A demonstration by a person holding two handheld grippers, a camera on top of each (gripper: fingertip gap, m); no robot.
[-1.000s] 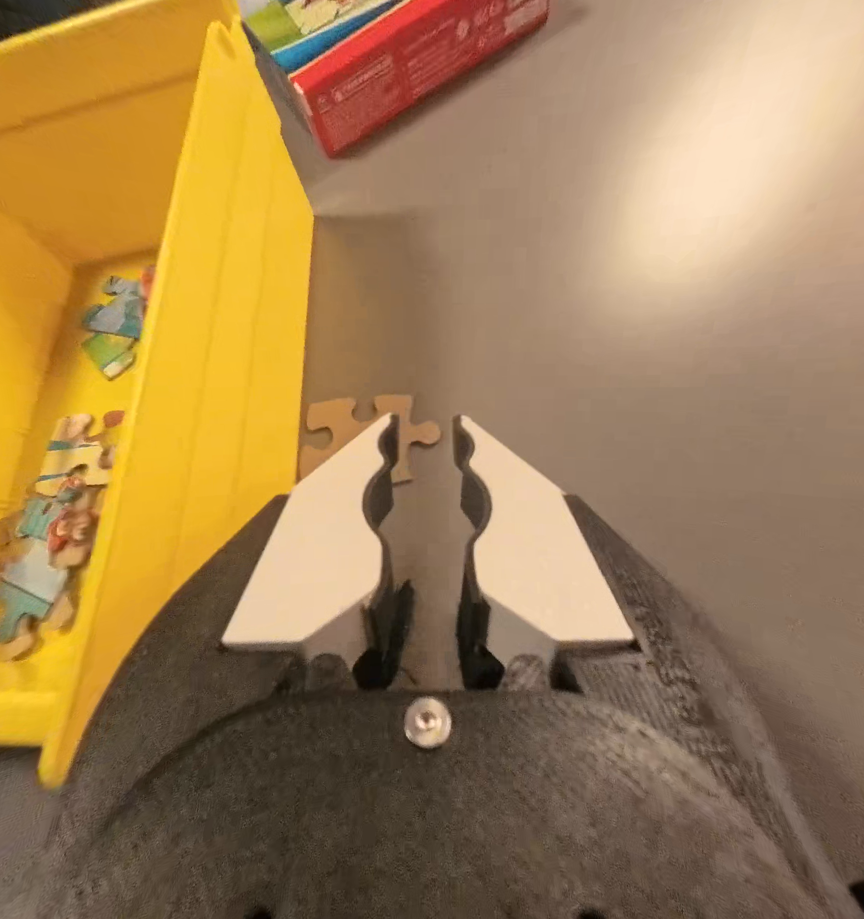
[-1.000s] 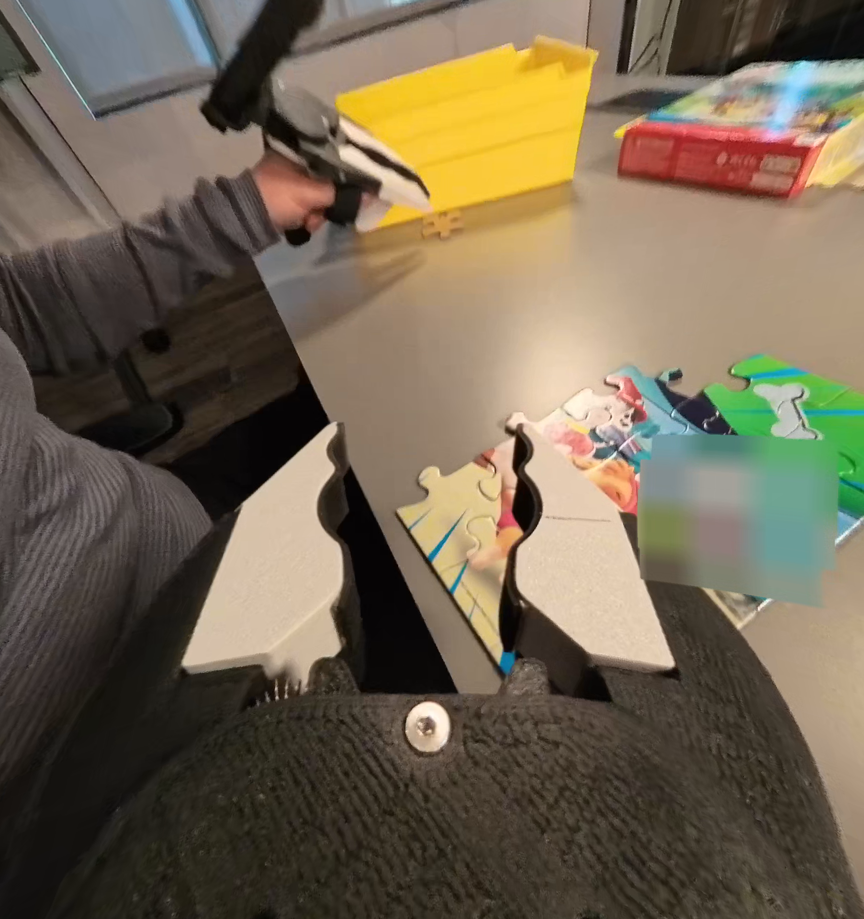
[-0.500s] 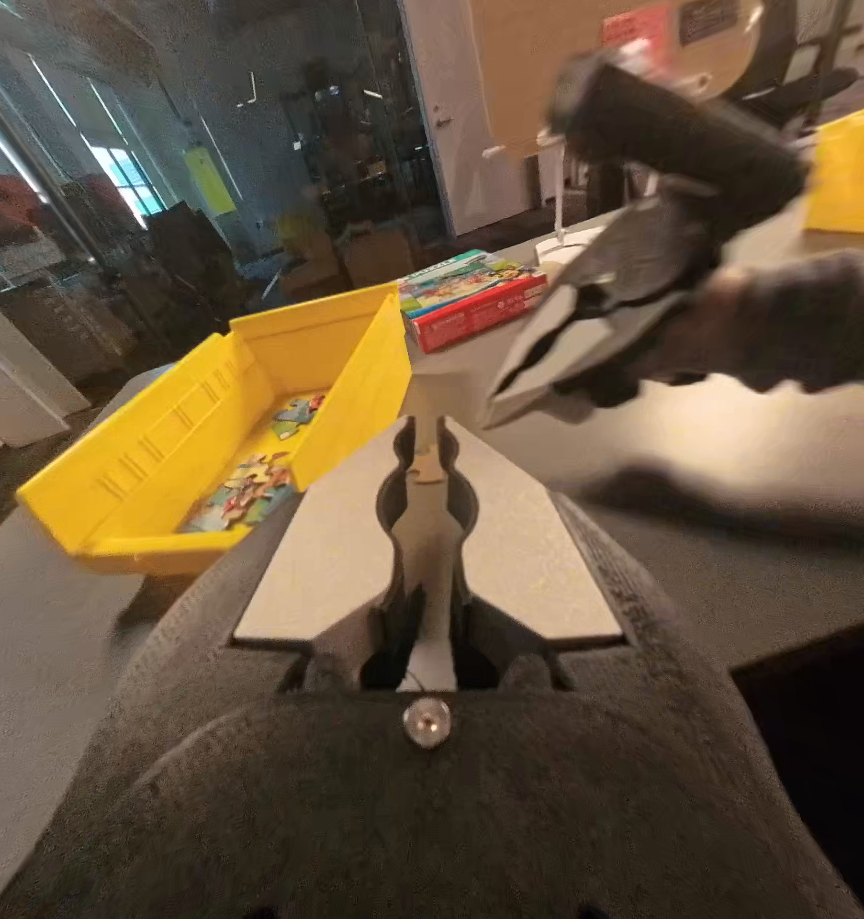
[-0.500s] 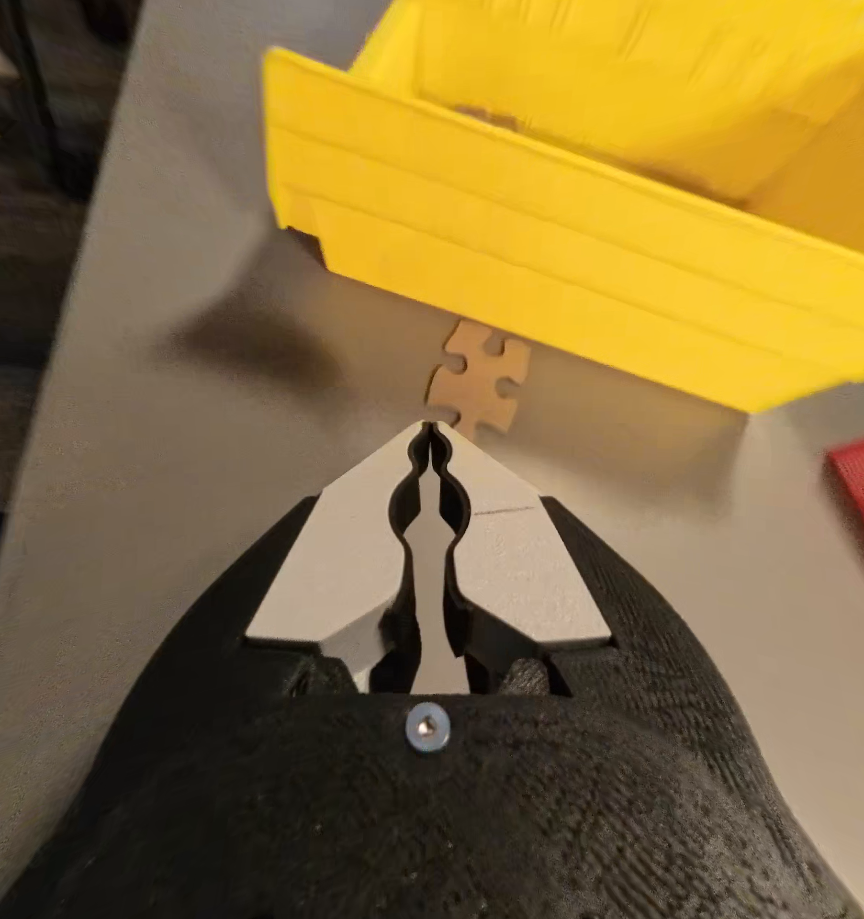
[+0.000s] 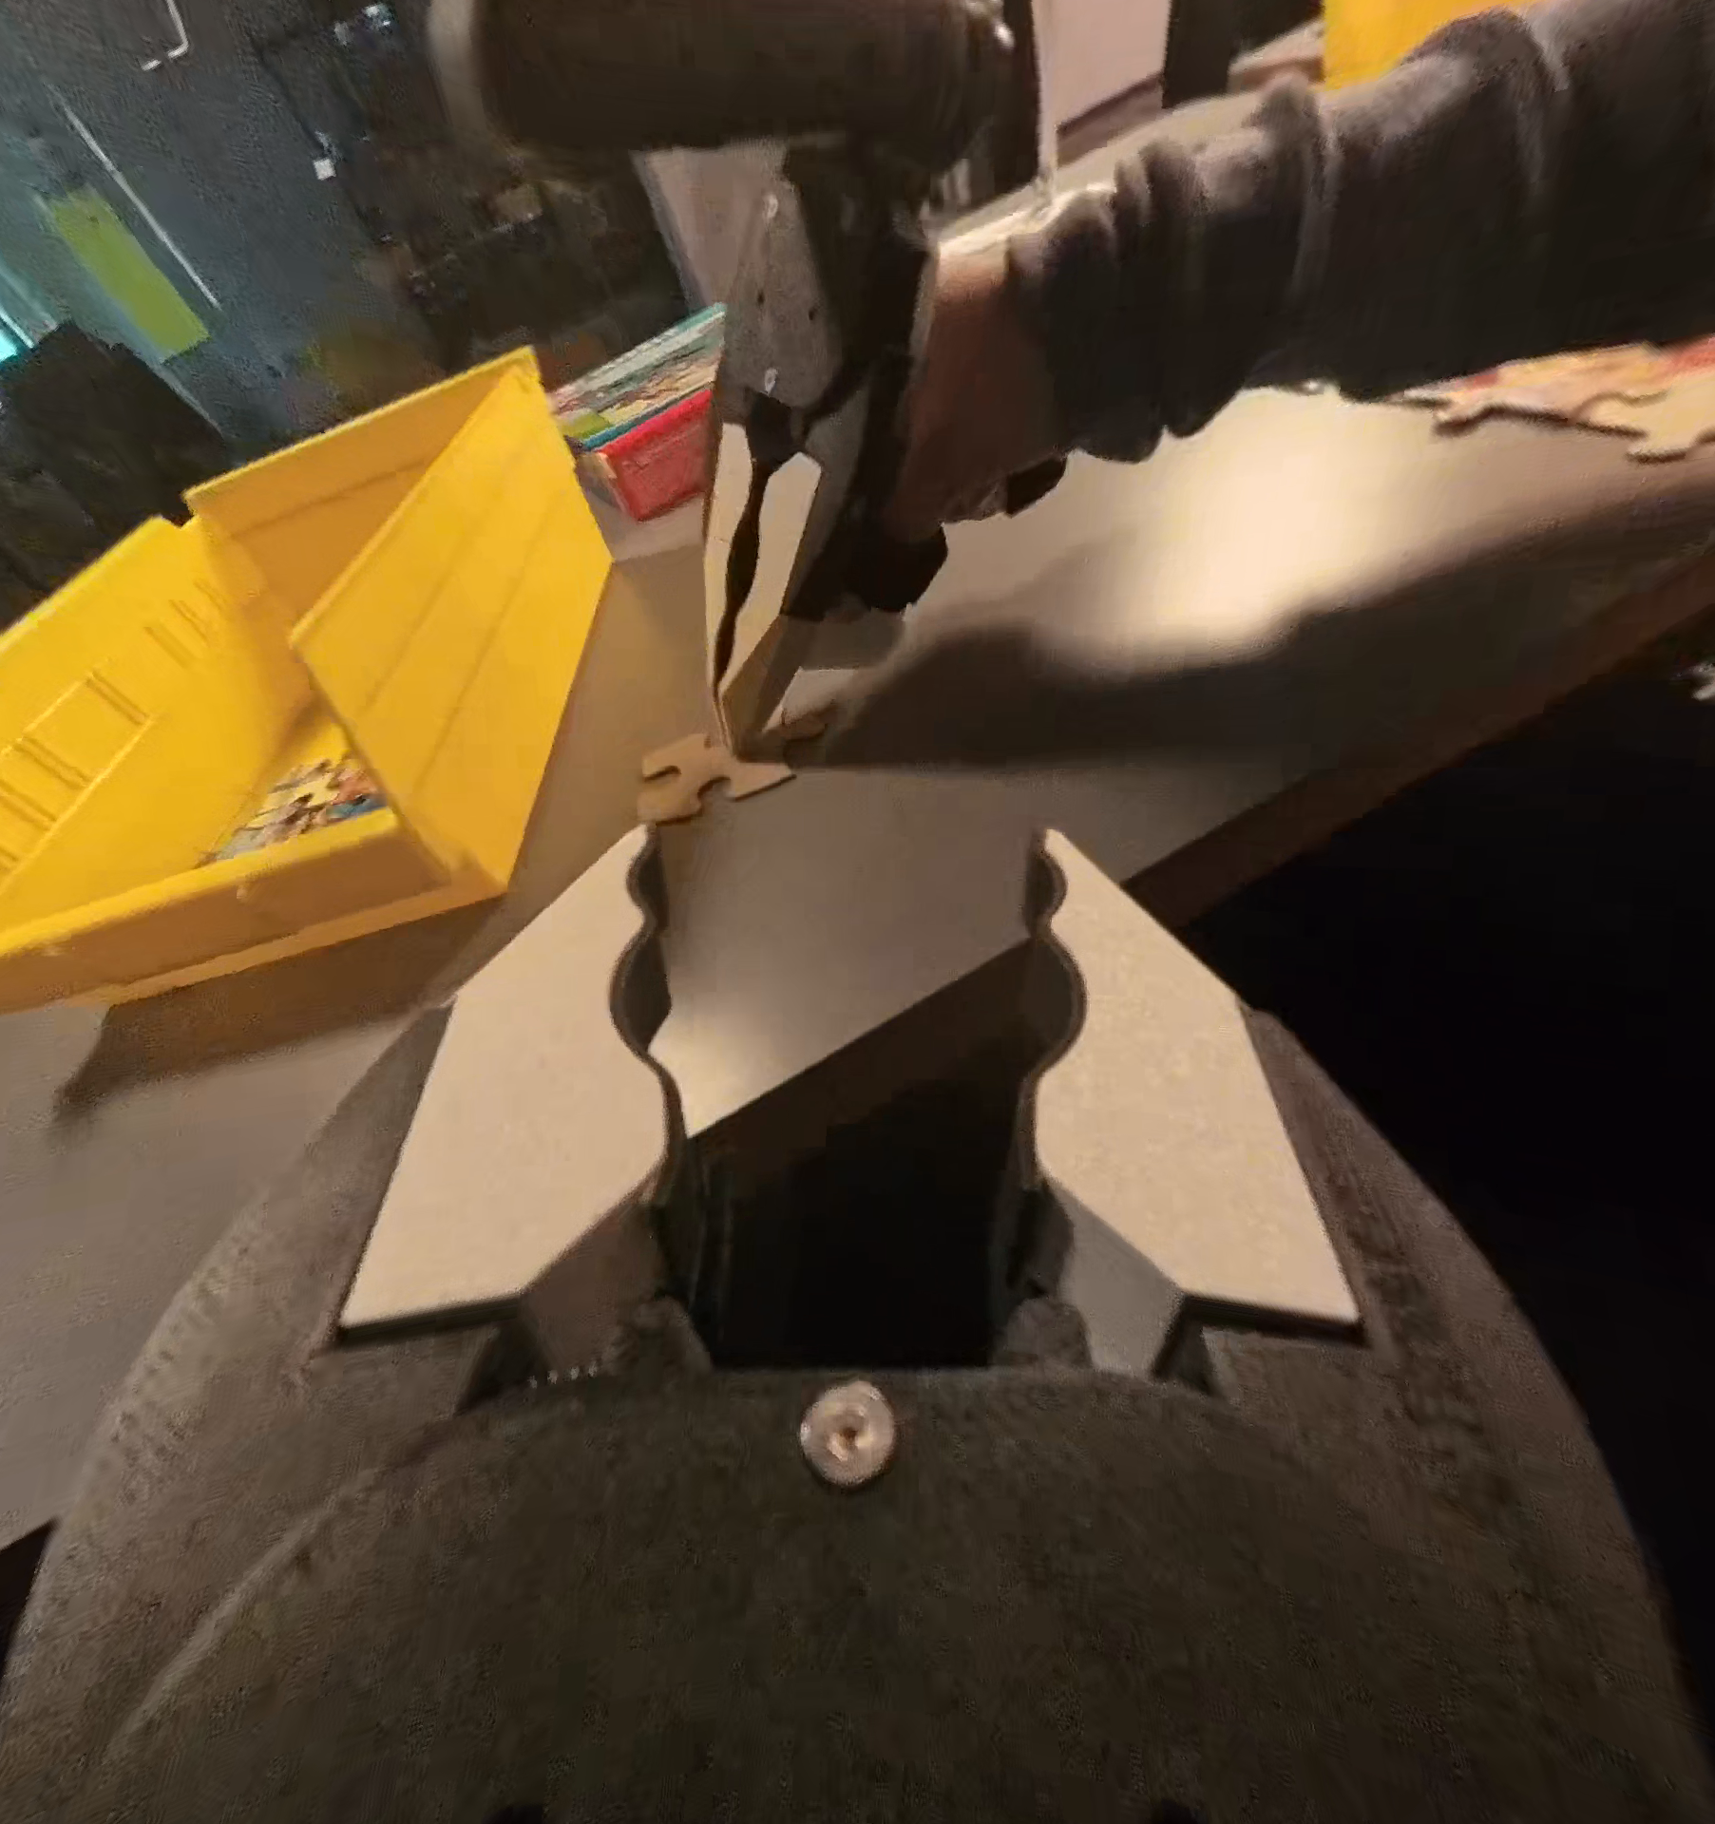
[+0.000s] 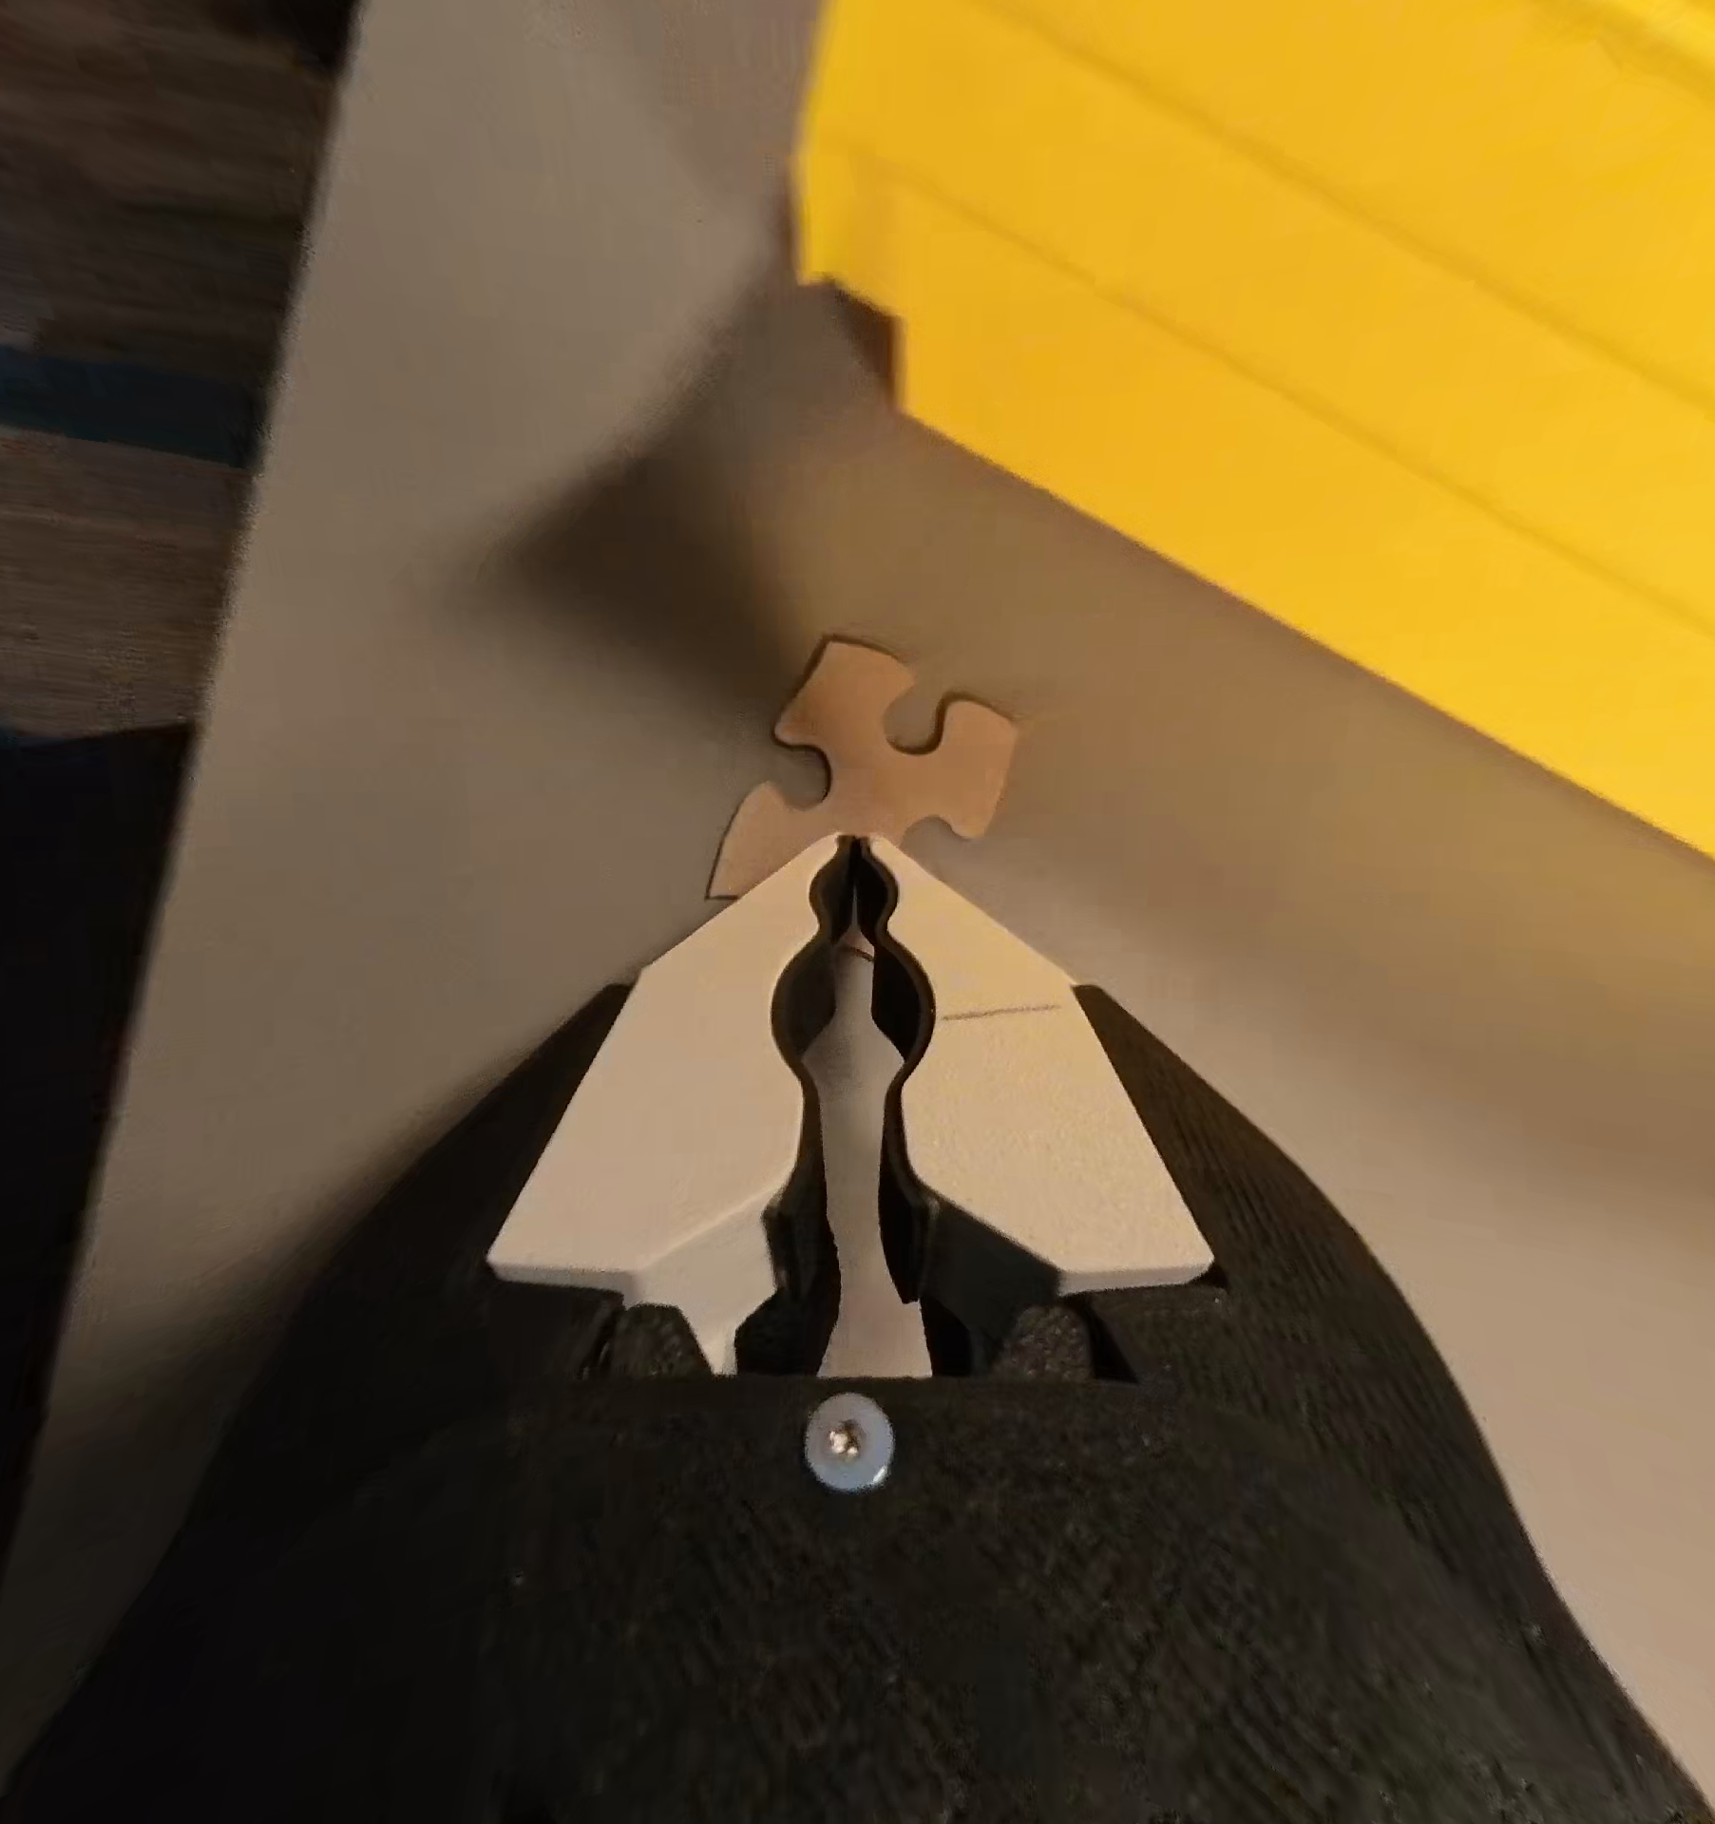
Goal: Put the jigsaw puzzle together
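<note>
Puzzle piece [image 6: 878, 765] touches closed right claw [image 6: 851, 841] tips.

warm dim light | soft shadows | motion blur | wide-angle warp

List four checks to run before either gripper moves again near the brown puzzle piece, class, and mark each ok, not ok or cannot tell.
1. Left gripper open, nothing between its fingers: ok.
2. Right gripper fingertips shut: ok.
3. Right gripper's tips meet the brown puzzle piece; pressing or just above: cannot tell.
4. Piece lies on the grey table, outside the yellow bin: ok.
</note>
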